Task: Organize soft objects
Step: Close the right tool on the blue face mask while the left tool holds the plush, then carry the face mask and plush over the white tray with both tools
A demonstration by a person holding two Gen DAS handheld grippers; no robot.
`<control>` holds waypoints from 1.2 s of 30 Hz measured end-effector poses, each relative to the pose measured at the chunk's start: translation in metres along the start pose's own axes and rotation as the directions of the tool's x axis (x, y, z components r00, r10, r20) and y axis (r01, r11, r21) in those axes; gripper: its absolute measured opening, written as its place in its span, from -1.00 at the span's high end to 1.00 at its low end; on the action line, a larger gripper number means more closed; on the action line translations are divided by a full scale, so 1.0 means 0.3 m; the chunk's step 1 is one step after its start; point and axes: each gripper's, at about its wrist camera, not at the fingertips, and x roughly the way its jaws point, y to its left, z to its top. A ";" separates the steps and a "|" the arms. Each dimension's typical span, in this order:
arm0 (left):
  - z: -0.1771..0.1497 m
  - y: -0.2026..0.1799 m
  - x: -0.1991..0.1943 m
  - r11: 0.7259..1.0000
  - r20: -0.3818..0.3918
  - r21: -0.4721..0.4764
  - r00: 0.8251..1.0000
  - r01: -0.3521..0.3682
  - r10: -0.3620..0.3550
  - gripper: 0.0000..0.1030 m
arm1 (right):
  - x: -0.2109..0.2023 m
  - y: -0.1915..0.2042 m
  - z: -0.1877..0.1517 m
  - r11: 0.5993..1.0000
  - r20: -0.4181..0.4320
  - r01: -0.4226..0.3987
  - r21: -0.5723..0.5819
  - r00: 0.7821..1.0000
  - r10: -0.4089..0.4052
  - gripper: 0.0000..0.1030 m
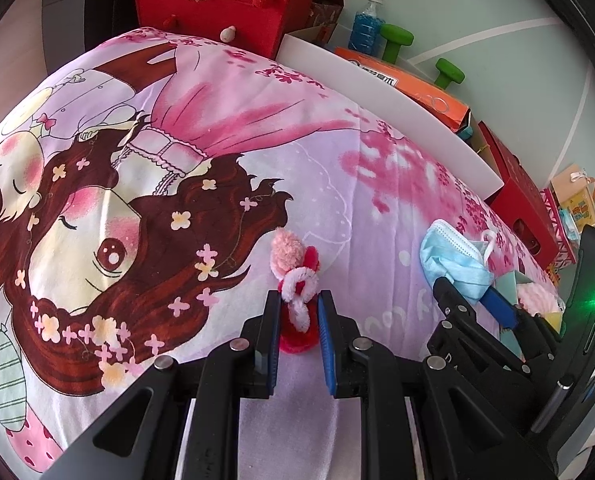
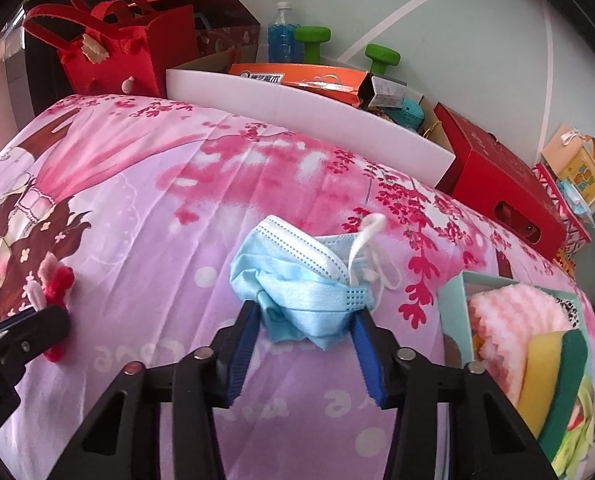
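Note:
A pink, white and red fuzzy pipe-cleaner flower [image 1: 297,280] lies on the cartoon-print bedsheet [image 1: 337,184]. My left gripper [image 1: 298,300] has its jaws around the flower's stem, close on both sides. A crumpled blue face mask [image 2: 301,280] lies further right on the sheet. My right gripper [image 2: 307,312] has its jaws around the mask and touches it on both sides. The mask [image 1: 453,256] and the right gripper [image 1: 469,300] also show in the left wrist view. The flower [image 2: 53,284] and the left gripper [image 2: 21,332] show in the right wrist view.
A teal box [image 2: 457,304] at the right holds a pink fluffy cloth [image 2: 513,316] and a yellow-green sponge [image 2: 553,384]. Behind the bed stand a red felt bag [image 2: 113,48], a white bin [image 2: 297,108], a red box [image 2: 497,184], a bottle [image 2: 281,32] and green dumbbells [image 2: 381,56].

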 end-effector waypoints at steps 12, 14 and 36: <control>0.000 0.002 0.004 1.000 -0.004 0.003 1.000 0.006 -0.006 0.64 | -0.003 0.000 -0.011 0.996 0.007 -0.072 0.046 0.997 0.072 0.75; 0.000 0.002 0.003 1.000 -0.003 0.004 1.000 0.005 -0.005 0.64 | -0.009 -0.009 -0.016 0.994 0.010 -0.085 0.062 0.996 0.085 0.77; -0.006 -0.081 -0.094 0.997 0.052 0.068 0.998 0.025 -0.028 0.65 | -0.275 -0.150 -0.106 0.981 0.114 -0.063 0.184 0.993 0.042 0.79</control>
